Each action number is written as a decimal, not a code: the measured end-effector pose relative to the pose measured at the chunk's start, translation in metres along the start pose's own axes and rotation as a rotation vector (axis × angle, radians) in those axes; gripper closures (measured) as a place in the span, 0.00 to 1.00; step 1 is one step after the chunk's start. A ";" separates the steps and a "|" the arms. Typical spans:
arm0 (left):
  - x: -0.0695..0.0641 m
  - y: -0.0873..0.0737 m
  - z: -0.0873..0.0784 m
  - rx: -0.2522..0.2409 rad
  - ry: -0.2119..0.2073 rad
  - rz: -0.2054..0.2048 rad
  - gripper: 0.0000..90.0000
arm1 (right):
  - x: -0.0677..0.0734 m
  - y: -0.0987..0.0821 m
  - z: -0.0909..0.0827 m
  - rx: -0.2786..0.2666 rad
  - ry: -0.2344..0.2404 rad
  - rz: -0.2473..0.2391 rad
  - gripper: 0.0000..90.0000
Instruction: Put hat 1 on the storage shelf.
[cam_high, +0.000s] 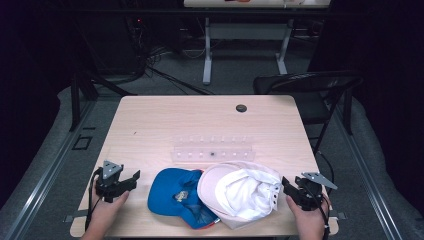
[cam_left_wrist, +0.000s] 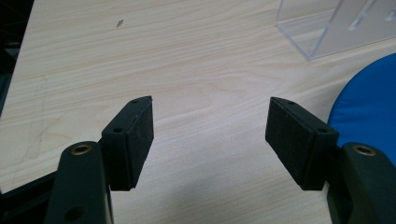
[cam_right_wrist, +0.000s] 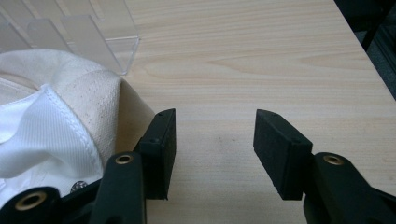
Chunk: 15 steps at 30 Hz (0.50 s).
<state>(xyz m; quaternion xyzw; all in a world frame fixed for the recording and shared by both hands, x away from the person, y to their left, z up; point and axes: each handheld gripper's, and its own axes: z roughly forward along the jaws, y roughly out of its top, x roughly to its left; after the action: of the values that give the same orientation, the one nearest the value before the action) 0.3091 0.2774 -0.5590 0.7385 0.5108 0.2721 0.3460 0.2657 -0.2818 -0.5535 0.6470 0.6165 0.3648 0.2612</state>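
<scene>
A blue cap (cam_high: 175, 195) lies at the front middle of the wooden table (cam_high: 165, 120), partly under a cream-and-white cap (cam_high: 240, 192) turned upside down to its right. My left gripper (cam_high: 134, 179) rests left of the blue cap, open, with bare table between its pads (cam_left_wrist: 135, 135); the blue cap (cam_left_wrist: 369, 107) shows at the right edge of the left gripper view. My right gripper (cam_high: 286, 184) sits just right of the white cap, open and empty. In the right gripper view the cream cap (cam_right_wrist: 60, 116) lies beside the left pad (cam_right_wrist: 161, 149).
A clear acrylic rack (cam_high: 212, 149) with several slots stands across the table behind the caps (cam_left_wrist: 336, 23) (cam_right_wrist: 70, 28). A round cable grommet (cam_high: 241, 108) is near the far edge. A black folding chair (cam_high: 310, 90) stands off the table's far right corner.
</scene>
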 end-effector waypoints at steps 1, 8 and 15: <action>-0.001 0.000 0.000 0.002 0.003 0.003 0.37 | 0.000 0.000 -0.001 0.003 0.003 0.008 0.56; -0.005 0.001 0.002 0.022 -0.003 0.025 0.40 | 0.000 0.001 -0.002 0.040 0.024 0.048 0.60; -0.002 0.001 -0.002 0.041 -0.025 -0.015 0.41 | 0.003 0.008 -0.008 0.103 0.020 0.058 0.59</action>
<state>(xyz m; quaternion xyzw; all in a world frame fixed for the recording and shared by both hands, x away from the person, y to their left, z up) 0.3080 0.2757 -0.5571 0.7450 0.5175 0.2498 0.3389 0.2644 -0.2808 -0.5425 0.6736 0.6179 0.3467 0.2105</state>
